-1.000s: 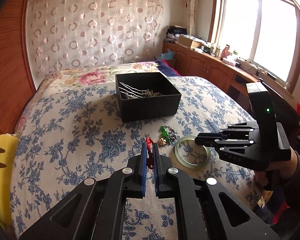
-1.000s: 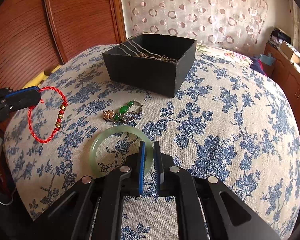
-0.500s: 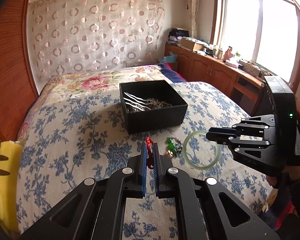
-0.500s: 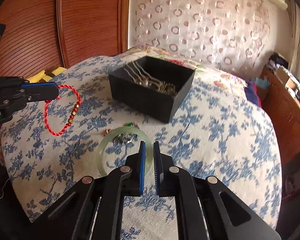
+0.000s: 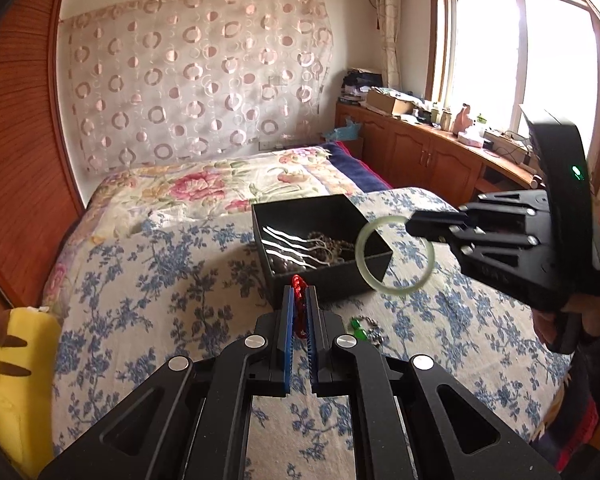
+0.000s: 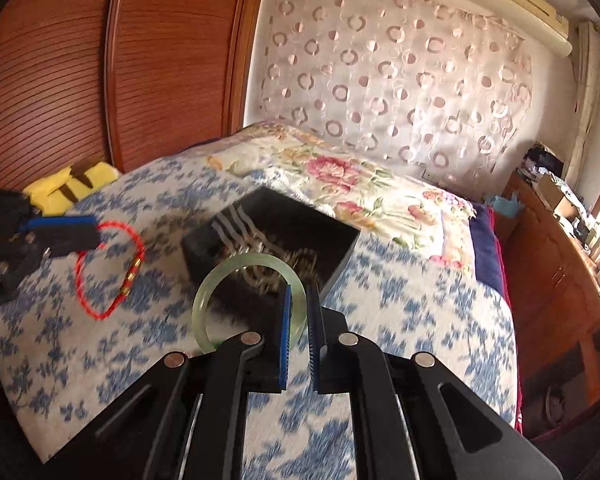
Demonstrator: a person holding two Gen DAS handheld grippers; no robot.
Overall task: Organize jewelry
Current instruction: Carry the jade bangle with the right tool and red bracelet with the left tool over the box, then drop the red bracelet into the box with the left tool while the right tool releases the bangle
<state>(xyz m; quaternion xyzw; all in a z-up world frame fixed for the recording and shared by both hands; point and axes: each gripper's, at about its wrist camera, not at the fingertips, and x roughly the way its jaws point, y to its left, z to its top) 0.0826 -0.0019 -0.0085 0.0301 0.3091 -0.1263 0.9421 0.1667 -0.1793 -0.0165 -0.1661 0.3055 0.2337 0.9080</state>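
Right wrist view shows the right gripper (image 6: 298,312) with its fingers clamped on the rim of a pale green jade bangle (image 6: 220,280), carried in the air just short of the near corner of the black box (image 6: 340,256). In the left wrist view the same bangle (image 5: 396,254) hangs in front of the box's right corner (image 5: 364,280), clear of the bed (image 5: 160,280).

The step in hand appears to be dropping the bangle into the box. To do it well, I would carry the ring fully over the opening before letting go, since it now overlaps only the corner wall. Lowering it close to the chains (image 5: 328,246) already inside before opening the fingers would spare a hard, brittle-looking ring a knock against the wall.

The left gripper (image 5: 299,312) has its fingers closed on a red cord bracelet (image 6: 112,268) with gold beads, held above the bed to the left of the box. It should wait until the right one clears the opening.

The bangle is smooth, translucent and evenly thick; it looks rigid and slippery. A green-stoned piece (image 5: 362,330) lies on the bed near the front of the box, not yet picked up.
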